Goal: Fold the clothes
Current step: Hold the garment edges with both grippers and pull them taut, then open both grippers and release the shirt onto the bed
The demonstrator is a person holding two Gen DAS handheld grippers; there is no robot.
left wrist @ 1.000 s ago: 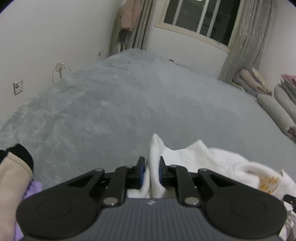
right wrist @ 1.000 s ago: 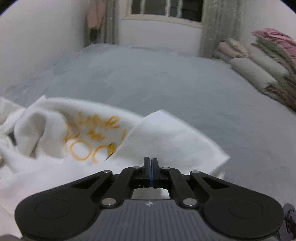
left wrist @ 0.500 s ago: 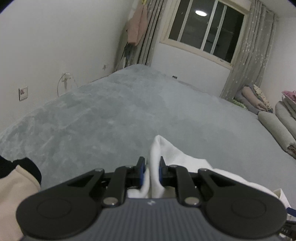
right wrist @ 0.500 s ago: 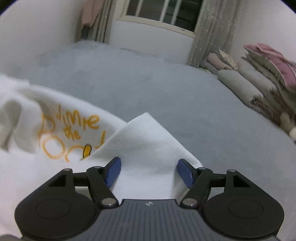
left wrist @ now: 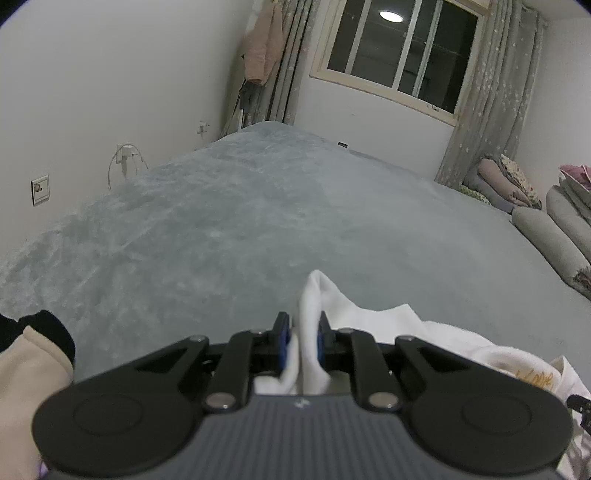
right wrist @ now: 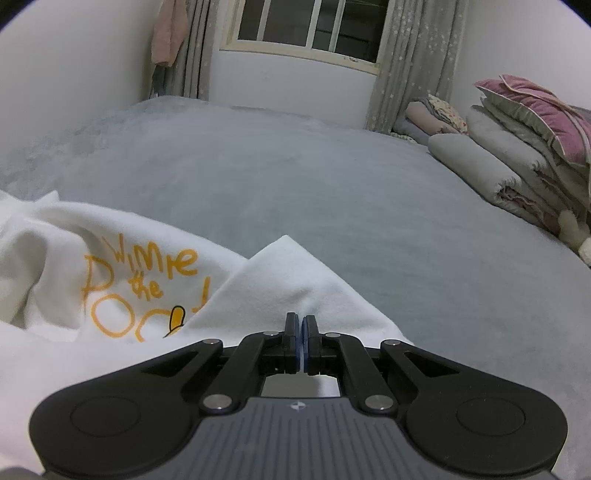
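Observation:
A white garment [right wrist: 140, 266] with orange "Winnie the Pooh" lettering lies crumpled on the grey bed cover [right wrist: 295, 166]. My left gripper [left wrist: 302, 332] is shut on a bunched fold of the white garment [left wrist: 317, 295], which sticks up between its fingers. My right gripper [right wrist: 300, 332] is shut, its pads together over a flat white corner of the garment [right wrist: 291, 269]; whether cloth is pinched between them I cannot tell. The garment's printed part shows at the lower right of the left wrist view [left wrist: 532, 373].
A cream garment with a black cuff [left wrist: 33, 350] lies at the lower left. Folded quilts and pillows [right wrist: 524, 140] are stacked along the right wall. A window with curtains [right wrist: 306, 26] is at the far end. A wall socket and charger [left wrist: 125, 155] are on the left.
My right gripper opened half a second ago and has shut again over the white corner. My left gripper has kept its hold on the white fold and tilted upward.

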